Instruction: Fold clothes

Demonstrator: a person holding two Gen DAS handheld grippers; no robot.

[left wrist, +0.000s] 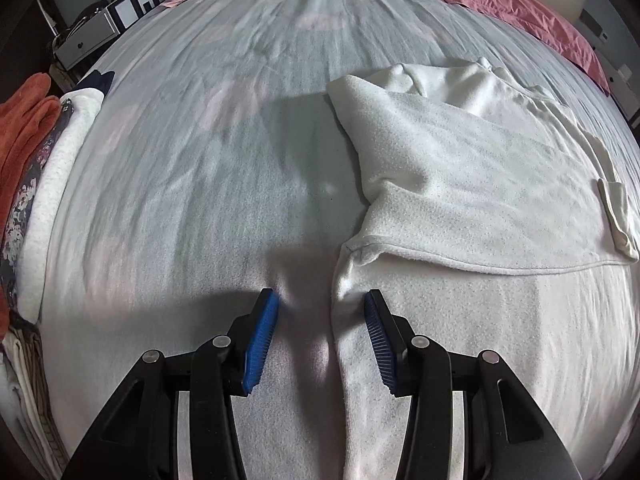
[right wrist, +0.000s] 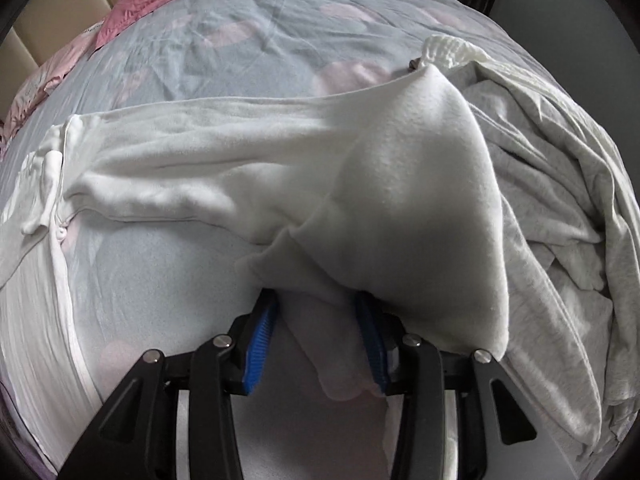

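Note:
A white fleece garment (left wrist: 472,184) lies partly folded on the pale blue bed sheet (left wrist: 200,160). My left gripper (left wrist: 322,300) is open, low over the bed, with the garment's left edge between its blue pads (left wrist: 260,340). In the right wrist view the same white garment (right wrist: 400,184) is lifted in a peak and drapes over my right gripper (right wrist: 316,302). Its jaws stand apart with cloth lying between and over the pads (right wrist: 262,340); the tips are hidden by the cloth.
A stack of folded clothes (left wrist: 36,184), orange, floral and white, sits at the bed's left edge. Pink bedding (left wrist: 520,8) lies at the head. A heap of grey and white clothes (right wrist: 560,200) lies right of the lifted garment. A nightstand (left wrist: 88,36) stands beyond the bed.

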